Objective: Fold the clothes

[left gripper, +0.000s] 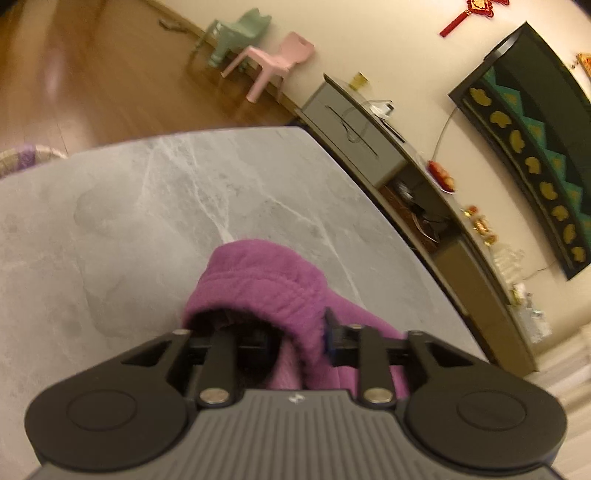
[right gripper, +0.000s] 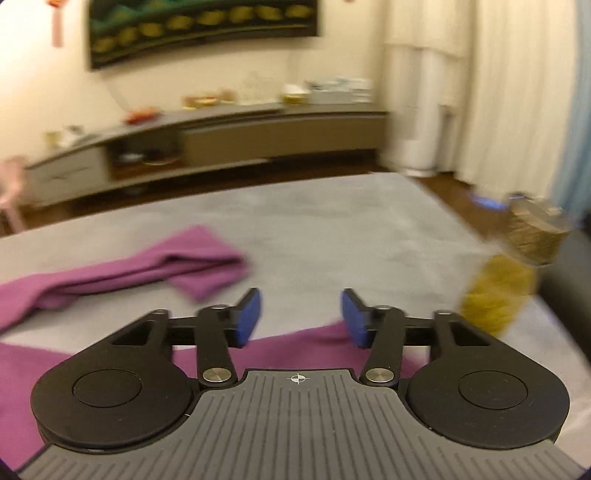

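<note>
A purple fleece garment [left gripper: 258, 280] bunches over my left gripper [left gripper: 299, 339], which is shut on its thick ribbed hem. The cloth covers the left finger and only the right blue pad [left gripper: 328, 328] shows. Beneath it is the grey marble table [left gripper: 147, 203]. In the right wrist view the same purple garment [right gripper: 110, 269] lies stretched across the table [right gripper: 332, 229], with a folded end to the left and another part under the fingers. My right gripper [right gripper: 301, 317] hovers open above that cloth with nothing between its blue pads.
A yellow cloth [right gripper: 495, 291] and a woven basket [right gripper: 535, 236] sit at the table's right edge. Beyond the table stand a pink chair [left gripper: 273, 62], a green chair [left gripper: 236, 33] and a long low cabinet [left gripper: 369, 140]. Another basket rim [left gripper: 26, 155] shows far left.
</note>
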Available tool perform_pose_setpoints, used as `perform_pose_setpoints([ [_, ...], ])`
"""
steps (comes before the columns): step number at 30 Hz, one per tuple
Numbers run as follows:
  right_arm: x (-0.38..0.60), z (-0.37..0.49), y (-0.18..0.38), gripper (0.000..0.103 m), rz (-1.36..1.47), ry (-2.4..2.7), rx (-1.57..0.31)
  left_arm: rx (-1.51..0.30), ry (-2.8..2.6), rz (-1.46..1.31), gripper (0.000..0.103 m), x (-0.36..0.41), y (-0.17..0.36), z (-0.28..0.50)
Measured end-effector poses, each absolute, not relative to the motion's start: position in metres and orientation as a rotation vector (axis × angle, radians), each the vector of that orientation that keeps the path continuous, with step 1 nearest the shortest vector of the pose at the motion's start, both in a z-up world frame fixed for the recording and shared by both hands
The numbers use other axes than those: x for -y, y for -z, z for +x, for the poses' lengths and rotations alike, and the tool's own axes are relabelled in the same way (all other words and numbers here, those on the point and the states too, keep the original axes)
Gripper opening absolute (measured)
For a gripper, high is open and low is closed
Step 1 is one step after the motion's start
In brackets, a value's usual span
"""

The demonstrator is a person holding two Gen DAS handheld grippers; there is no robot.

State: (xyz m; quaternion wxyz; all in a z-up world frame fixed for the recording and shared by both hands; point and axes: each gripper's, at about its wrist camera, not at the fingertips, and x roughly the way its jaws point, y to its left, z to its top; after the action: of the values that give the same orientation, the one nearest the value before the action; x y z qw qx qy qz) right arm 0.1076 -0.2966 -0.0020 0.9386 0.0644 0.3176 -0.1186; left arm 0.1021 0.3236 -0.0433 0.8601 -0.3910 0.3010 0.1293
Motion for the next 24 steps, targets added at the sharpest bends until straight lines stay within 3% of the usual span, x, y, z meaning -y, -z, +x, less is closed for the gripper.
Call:
perform_pose_setpoints([
  [2,0.286,0.107,0.017,0.051,0.111,0.195,-0.697,-0.622,-0.250,-0.844,0.041,-0.330,0.042,0.091],
  [7,0.310,0.060,0.035,0.056,0.208,0.358,-0.666,-0.673,-0.185,-0.779,0.062,-0.319,0.038,0.062],
  [11,0.350,0.039,0.050,0.057,0.347,0.470,-0.714,-0.756,-0.166,-0.622,0.066,-0.289,0.046,0.075],
  [12,0.357,0.042,0.052,0.057,0.363,0.465,-0.722,-0.766,-0.181,-0.596,0.061,-0.284,0.048,0.079],
  [14,0.362,0.057,0.061,0.056,0.343,0.456,-0.751,-0.777,-0.202,-0.550,0.035,-0.275,0.051,0.086],
  [15,0.363,0.064,0.067,0.048,0.336,0.450,-0.769,-0.766,-0.213,-0.544,0.025,-0.275,0.049,0.087],
  [17,0.363,0.075,0.074,0.019,0.327,0.435,-0.796,-0.742,-0.239,-0.534,0.023,-0.277,0.044,0.086],
  [18,0.361,0.079,0.073,0.000,0.302,0.423,-0.790,-0.729,-0.252,-0.529,0.020,-0.278,0.042,0.086],
  [22,0.349,0.037,0.022,0.000,0.194,0.492,-0.518,-0.586,-0.206,-0.908,0.017,-0.332,0.027,0.040],
  [24,0.344,0.012,0.001,0.000,0.112,0.576,-0.401,-0.602,-0.291,-1.050,0.018,-0.362,0.041,0.025],
])
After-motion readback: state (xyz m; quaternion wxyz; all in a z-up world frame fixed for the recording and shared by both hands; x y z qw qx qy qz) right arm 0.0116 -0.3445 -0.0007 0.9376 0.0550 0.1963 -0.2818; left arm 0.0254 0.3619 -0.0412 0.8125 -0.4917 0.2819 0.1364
